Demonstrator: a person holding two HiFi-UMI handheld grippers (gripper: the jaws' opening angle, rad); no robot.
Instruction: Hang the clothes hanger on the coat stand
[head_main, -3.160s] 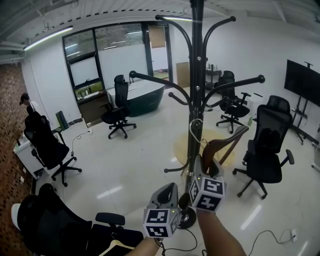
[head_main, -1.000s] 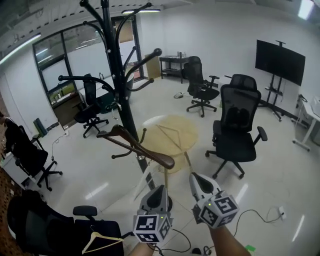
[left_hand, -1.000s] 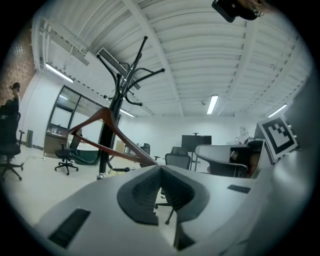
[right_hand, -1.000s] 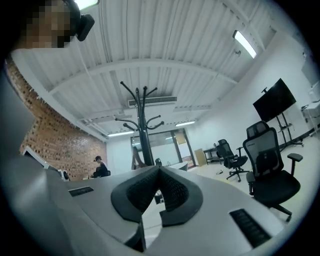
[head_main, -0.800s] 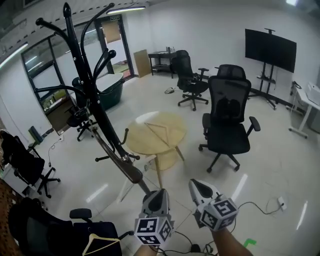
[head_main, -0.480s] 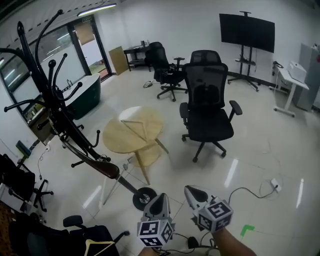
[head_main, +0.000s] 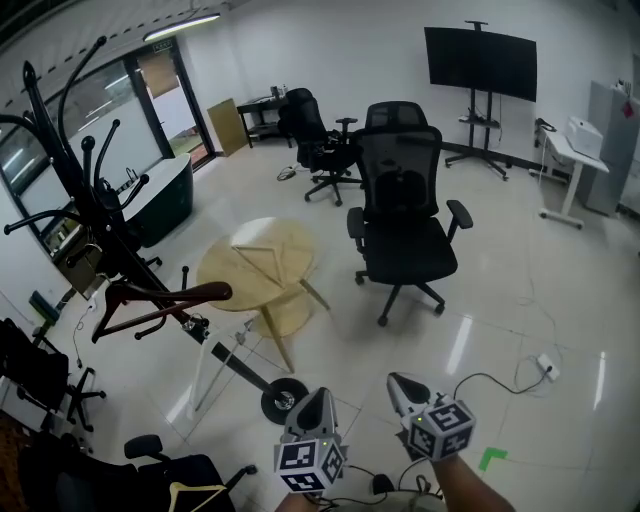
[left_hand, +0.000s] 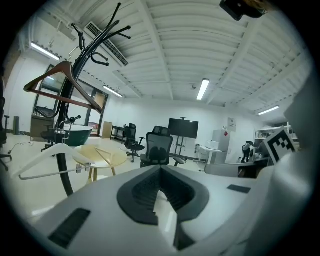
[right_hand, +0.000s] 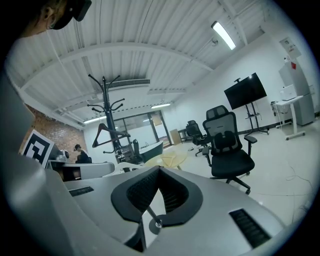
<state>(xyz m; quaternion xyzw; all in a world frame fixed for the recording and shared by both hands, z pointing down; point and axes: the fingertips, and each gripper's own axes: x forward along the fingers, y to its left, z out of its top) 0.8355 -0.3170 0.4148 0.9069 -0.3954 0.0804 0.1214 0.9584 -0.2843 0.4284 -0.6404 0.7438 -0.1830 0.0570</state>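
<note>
Hanger: wooden hanger (head_main: 160, 305) at frame left, apparently on the coat stand (head_main: 72, 190), long axis near level.
Jaws: left gripper (head_main: 319, 397) and right gripper (head_main: 401, 383) both pressed together, empty.
Nearer: left gripper, well apart.

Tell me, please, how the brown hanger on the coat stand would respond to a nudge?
The brown hanger hangs from the coat stand by its top alone, so it would probably swing. Its thick wooden-looking arms suggest it would be stiff. The stand's small round base may let it rock.

Glossy pale floor (head_main: 520, 300). Bears round wooden table (head_main: 258, 262); black office chair (head_main: 402, 225) at its three o'clock, coat stand base (head_main: 284, 398) at six.
</note>
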